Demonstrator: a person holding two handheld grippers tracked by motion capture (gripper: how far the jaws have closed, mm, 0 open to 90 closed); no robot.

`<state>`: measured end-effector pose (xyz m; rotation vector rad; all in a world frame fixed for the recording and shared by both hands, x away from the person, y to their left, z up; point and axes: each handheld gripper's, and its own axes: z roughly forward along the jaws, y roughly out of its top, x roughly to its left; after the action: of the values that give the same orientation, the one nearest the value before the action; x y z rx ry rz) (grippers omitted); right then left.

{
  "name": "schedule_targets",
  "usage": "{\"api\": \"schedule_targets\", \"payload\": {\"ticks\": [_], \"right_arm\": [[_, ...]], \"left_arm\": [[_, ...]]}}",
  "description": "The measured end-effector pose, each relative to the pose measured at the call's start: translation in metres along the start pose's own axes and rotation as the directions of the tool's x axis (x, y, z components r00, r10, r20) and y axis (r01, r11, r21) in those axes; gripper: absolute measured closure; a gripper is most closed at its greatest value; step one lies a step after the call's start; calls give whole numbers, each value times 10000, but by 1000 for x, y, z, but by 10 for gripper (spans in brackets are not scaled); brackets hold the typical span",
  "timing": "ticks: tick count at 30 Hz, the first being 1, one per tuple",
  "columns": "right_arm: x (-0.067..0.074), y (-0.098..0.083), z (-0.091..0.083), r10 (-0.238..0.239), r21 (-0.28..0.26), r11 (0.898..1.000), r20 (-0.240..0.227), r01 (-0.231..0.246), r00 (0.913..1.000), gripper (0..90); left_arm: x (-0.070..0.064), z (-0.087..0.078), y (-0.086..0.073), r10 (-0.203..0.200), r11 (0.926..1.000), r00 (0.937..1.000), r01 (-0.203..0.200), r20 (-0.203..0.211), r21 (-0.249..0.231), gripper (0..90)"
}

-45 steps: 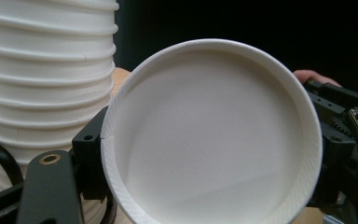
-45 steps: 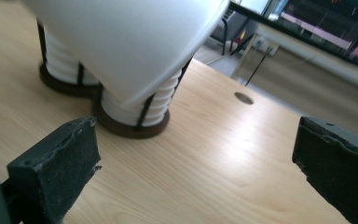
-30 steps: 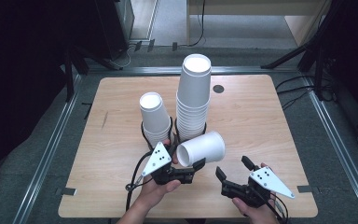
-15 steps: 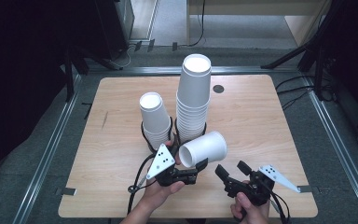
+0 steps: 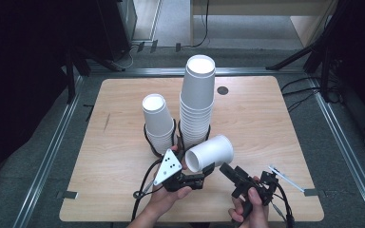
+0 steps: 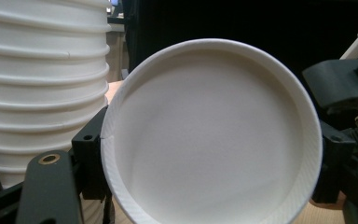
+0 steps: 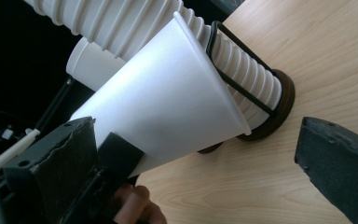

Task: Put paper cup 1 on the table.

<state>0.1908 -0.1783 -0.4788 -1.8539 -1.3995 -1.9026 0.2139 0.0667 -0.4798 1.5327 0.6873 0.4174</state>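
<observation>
A single white paper cup (image 5: 210,153) lies on its side above the near middle of the wooden bench (image 5: 275,123), its open mouth turned toward the person and its base pointing away to the right. The left tongs (image 5: 197,178) grip it at the rim: in the left gripper view the cup's round mouth (image 6: 212,135) sits between the two black jaws, which press against its lip on either side. Just behind the cup stands a tall stack of white cups (image 5: 197,102) in a black wire holder with a dark round base, and beside that, to the left, a shorter stack (image 5: 158,122) in a like holder. In the right gripper view the held cup (image 7: 168,102) lies across the ribbed rims of the tall stack (image 7: 242,65). The right tongs (image 5: 236,179) hang near the bench's front edge, just right of the cup and apart from it, jaws spread wide with nothing between them. The person's hands hold both tools from below.
</observation>
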Motion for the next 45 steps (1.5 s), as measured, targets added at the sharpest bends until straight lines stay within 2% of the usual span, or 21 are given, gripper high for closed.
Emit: {"api": "schedule_targets", "payload": {"ticks": [5, 10, 15, 16, 19, 23, 27, 30, 34, 37, 38, 40, 42, 43, 45], "right_arm": [[0, 0, 5, 911, -136, 9958, 142, -909, 9957, 0], [1, 0, 8, 1767, -273, 9840, 193, -1761, 9841, 0], [4, 0, 13, 2672, -341, 9631, 1, -2671, 9636, 0], [5, 0, 13, 2734, -346, 9613, -12, -2733, 9619, 0], [8, -1, 18, 3220, -299, 9462, -99, -3221, 9467, 0], [9, -1, 23, 3624, -422, 9308, -248, -3631, 9317, 0], [9, -1, 26, 3817, -415, 9232, -165, -3821, 9241, 0], [6, 0, 28, 4046, -421, 9135, -118, -4047, 9144, 0], [3, 2, 31, 4602, -339, 8869, -208, -4607, 8875, 0], [1, 3, 33, 4791, -309, 8769, -229, -4797, 8774, 0], [0, 2, 34, 4931, -215, 8694, -258, -4936, 8696, 0], [1, 2, 36, 5099, -170, 8598, -261, -5104, 8598, 0], [0, 0, 39, 5142, -125, 8573, -297, -5147, 8571, 0], [0, 0, 40, 5250, -109, 8507, -326, -5256, 8504, 0], [-1, 0, 41, 5335, -88, 8454, -361, -5341, 8450, 0]], "left_arm": [[-2, 1, -1, 31, 10000, 10000, -31, -5, 1, 216], [-2, 0, -1, 27, 10000, 10000, -27, -70, -32, 216], [-2, 0, -2, -8, 10000, 9999, 7, -149, -76, 216], [-2, 0, -2, -8, 10000, 9999, 6, -154, -77, 216], [-2, 1, -2, -17, 9999, 9998, 15, -193, -104, 216], [-2, 1, -3, 49, 9999, 9997, -51, -231, -101, 217], [-3, 1, -4, 54, 9999, 9996, -57, -277, -106, 216], [-3, 1, -4, 90, 9999, 9996, -93, -281, -96, 217], [-6, 2, -4, 189, 9998, 9994, -192, -287, -112, 216], [-6, 2, -4, 225, 9997, 9993, -229, -300, -118, 216], [-6, 2, -4, 215, 9997, 9993, -219, -302, -129, 216], [-6, 2, -4, 225, 9997, 9992, -229, -320, -127, 216], [-6, 2, -4, 232, 9996, 9990, -237, -386, -127, 216], [-6, 2, -4, 229, 9996, 9990, -234, -391, -130, 216], [-5, 1, -4, 235, 9996, 9989, -241, -416, -131, 216]]}}
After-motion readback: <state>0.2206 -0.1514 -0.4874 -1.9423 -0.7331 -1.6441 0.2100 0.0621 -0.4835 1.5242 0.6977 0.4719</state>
